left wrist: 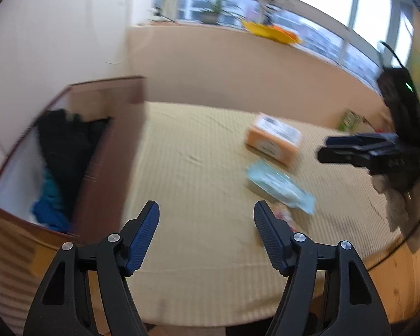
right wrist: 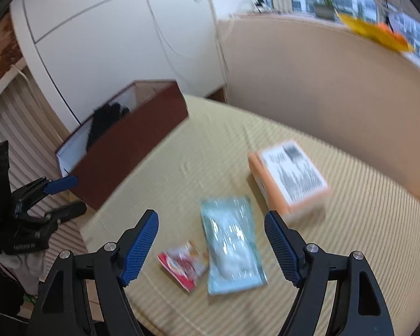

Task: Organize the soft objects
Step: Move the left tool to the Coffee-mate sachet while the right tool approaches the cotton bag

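Observation:
On the table's beige striped cloth (right wrist: 358, 240) lie a pale blue soft packet (right wrist: 232, 246), a small red and white packet (right wrist: 182, 266) and an orange pack with a white label (right wrist: 291, 179). My right gripper (right wrist: 210, 214) hovers open above the two packets, nothing between its pads. My left gripper (left wrist: 206, 205) is open over bare cloth, empty. Its view shows the blue packet (left wrist: 280, 187) and orange pack (left wrist: 274, 142) to the right, and the right gripper (left wrist: 323, 149) beyond them. A brown box (left wrist: 109, 151) at the left holds dark cloth (left wrist: 67, 145) and blue cloth (left wrist: 49, 212).
The brown box (right wrist: 131, 151) stands at the table's far left corner, with the left gripper (right wrist: 81, 194) in front of it. A beige wall (right wrist: 308, 84) runs behind the table, under a window sill with a yellow object (right wrist: 375, 35). White cabinet doors (right wrist: 112, 42) stand behind the box.

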The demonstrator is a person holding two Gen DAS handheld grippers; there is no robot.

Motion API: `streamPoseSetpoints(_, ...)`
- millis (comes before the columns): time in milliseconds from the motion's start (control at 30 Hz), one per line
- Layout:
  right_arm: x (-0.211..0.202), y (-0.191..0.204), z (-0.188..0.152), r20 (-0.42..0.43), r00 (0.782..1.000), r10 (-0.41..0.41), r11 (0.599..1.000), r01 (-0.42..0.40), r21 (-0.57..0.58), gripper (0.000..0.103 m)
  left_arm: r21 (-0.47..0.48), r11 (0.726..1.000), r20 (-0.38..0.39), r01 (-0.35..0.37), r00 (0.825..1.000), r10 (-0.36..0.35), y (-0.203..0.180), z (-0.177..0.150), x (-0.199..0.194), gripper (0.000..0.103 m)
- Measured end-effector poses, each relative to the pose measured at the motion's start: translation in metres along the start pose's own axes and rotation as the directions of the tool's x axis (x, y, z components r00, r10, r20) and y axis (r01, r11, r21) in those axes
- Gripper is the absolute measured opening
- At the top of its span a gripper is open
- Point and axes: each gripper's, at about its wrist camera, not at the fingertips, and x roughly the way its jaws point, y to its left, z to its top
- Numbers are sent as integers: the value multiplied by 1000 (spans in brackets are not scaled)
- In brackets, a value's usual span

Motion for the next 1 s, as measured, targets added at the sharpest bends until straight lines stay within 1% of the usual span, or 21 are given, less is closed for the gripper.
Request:
streamPoseSetpoints(133, 11, -16, -17, -49, 998, 28, 998, -25, 49, 75, 59, 997, -54, 46, 998, -43, -30, -9, 21, 71)
streamPoseSetpoints(267, 21, -22, -26, -80, 996, 38, 998, -34, 50, 75, 92, 992, -106, 90, 991, -80, -55, -13, 40, 71)
streamPoseSetpoints(433, 36, -25, -29, -116, 992, 45, 998, -41, 41, 75, 126, 986, -167, 111, 982, -89, -73, -18, 66, 71)
streamPoseSetpoints(667, 53, -33, -31, -143, 989, 49, 998, -42, 51, 75, 135, 986, -204, 94, 977, -65, -84, -18, 90, 71)
streamPoseSetpoints(867, 65, -38, -30, -144, 989, 39, 998, -31, 56, 75, 151, 988, -184, 37, 983, -9, -87, -16, 102, 71)
streamPoseSetpoints(1000, 72, -35, -29, -146, 989, 25, 999, -20, 35, 75, 136, 991, -185, 21, 983, 5, -84, -16, 110, 71)
